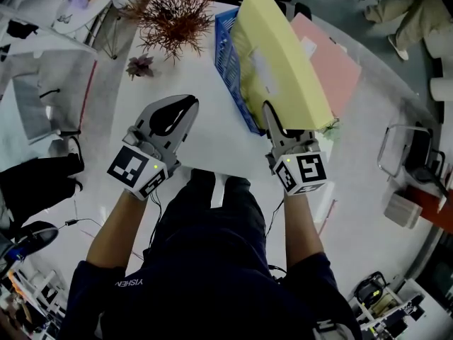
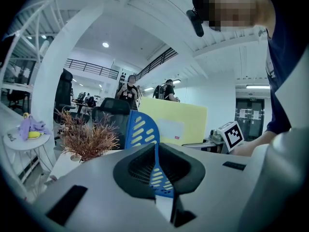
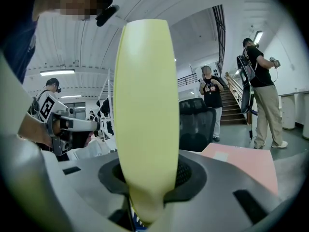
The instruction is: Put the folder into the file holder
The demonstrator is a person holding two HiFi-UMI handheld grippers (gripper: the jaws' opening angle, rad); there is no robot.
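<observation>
Closest to the viewer, the right gripper (image 3: pixel 147 175) pinches a pale yellow cardboard folder (image 1: pixel 283 48) near one lower corner, its dark pads pressed against both faces. The folder stands on edge and bulges outward in the middle. It rises from the right side of a blue slotted plastic file holder (image 1: pixel 228 66), covering most of it from above. Whether its bottom edge sits inside the holder cannot be told.

The left gripper (image 1: pixel 185 108) hangs just left of the holder, not touching it. Its jaws are pressed together, leaving only a thin slit, and they grip nothing. Through that slit the holder's blue end wall shows.

Each gripper carries a cube with black-and-white square markers, and a bare forearm runs back from each to dark sleeves.

The holder stands on a white round table (image 1: pixel 212 144). Behind the yellow folder, a flat pink folder (image 1: pixel 338 66) lies on the tabletop. To the left of the holder sits a spiky reddish-brown dried plant (image 1: pixel 173 16), with a small purple flower (image 1: pixel 139 66) near it on the table.

Beyond the table, a black office chair (image 3: pixel 195 124) stands empty, and several people stand in a bright white hall with a staircase.
</observation>
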